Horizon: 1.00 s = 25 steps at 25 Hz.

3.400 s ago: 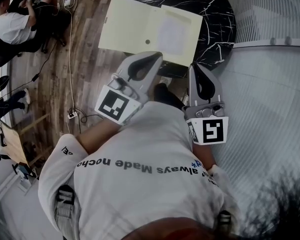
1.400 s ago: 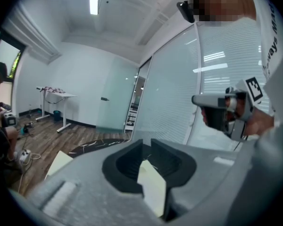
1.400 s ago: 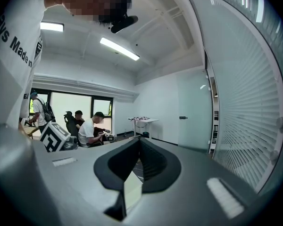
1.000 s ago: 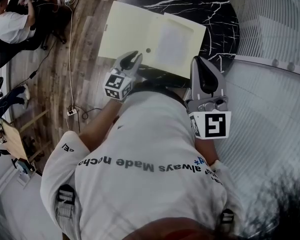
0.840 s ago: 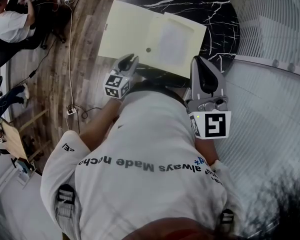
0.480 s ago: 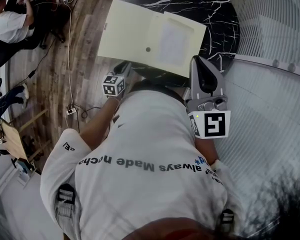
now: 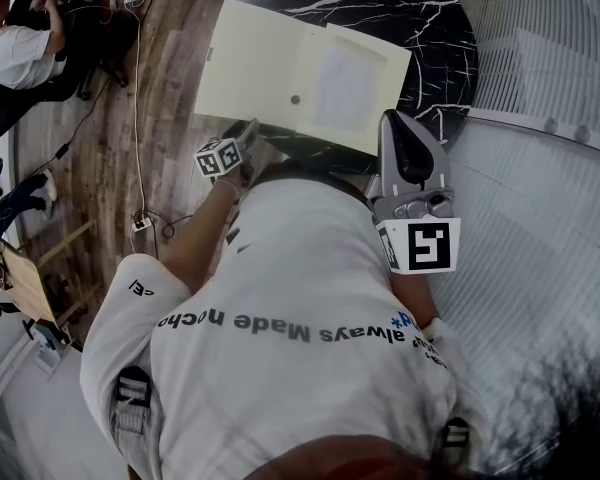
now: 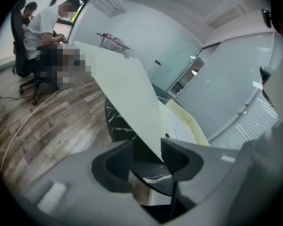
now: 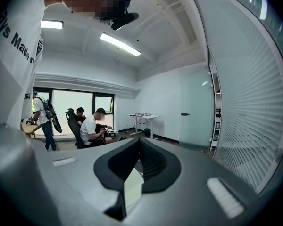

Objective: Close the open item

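A pale yellow flat box [image 7: 310, 73] lies open on the round black marble table [image 7: 420, 18], its lid flap [image 7: 245, 63] overhanging the table's left edge. My left gripper [image 7: 246, 134] sits low at the flap's near edge. In the left gripper view its jaws have just been opening and stand wide, so my left gripper [image 8: 148, 158] is open; the near corner of the lid flap [image 8: 125, 91] pokes between the jaws without being pressed. Beyond the flap lies the box tray [image 8: 191, 125]. My right gripper [image 7: 410, 148] is held shut and empty at the table's near edge, and the right gripper [image 9: 138, 147] points level into the room.
A wooden floor [image 7: 120, 138] with cables and a power strip [image 7: 140, 226] lies left of the table. People sit on office chairs [image 7: 20, 48] at far left. A white ribbed wall [image 7: 540, 198] runs along the right.
My left gripper has dropped from over the flap to its near edge, moved left and rolled, and its jaws have spread. The right gripper has stayed still.
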Each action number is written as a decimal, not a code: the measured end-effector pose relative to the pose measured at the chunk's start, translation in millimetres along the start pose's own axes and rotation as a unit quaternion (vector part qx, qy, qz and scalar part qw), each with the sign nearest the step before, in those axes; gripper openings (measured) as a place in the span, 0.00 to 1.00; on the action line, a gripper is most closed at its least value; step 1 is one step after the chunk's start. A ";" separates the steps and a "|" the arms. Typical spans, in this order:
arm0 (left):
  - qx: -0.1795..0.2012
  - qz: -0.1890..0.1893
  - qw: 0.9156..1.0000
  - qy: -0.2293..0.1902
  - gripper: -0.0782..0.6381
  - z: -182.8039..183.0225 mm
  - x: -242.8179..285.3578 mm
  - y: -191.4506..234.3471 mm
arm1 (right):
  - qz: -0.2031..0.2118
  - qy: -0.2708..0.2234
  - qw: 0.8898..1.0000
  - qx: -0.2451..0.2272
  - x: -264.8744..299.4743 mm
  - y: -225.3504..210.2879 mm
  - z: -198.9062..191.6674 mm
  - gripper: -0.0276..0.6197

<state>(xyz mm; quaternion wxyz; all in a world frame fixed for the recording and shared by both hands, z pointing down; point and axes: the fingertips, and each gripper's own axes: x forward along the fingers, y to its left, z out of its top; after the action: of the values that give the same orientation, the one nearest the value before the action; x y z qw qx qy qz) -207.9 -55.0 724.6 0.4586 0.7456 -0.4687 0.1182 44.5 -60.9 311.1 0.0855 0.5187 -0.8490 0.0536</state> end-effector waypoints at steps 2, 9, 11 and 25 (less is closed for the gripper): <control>-0.010 -0.007 1.000 -0.012 0.37 7.6 0.8 1.7 | -0.002 0.001 1.000 -0.001 0.2 -0.8 0.8 0.05; 0.008 -0.011 0.999 -0.048 0.28 37.3 -1.0 -5.5 | -0.008 0.001 1.000 -0.001 -1.9 -3.4 0.6 0.05; 0.023 -0.010 0.998 -0.056 0.23 43.9 -3.6 -13.2 | -0.009 0.000 1.000 0.000 -2.8 -4.6 0.6 0.05; 0.179 -0.029 0.982 -0.048 0.16 51.0 -13.9 -81.0 | -0.018 0.001 1.000 0.009 -7.6 -7.0 -6.0 0.05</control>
<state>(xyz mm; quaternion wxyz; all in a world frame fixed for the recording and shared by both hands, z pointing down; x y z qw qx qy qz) -162.9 -76.0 641.6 0.2977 0.8340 -0.4395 0.1505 54.6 -56.4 315.4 0.0823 0.5348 -0.8388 0.0602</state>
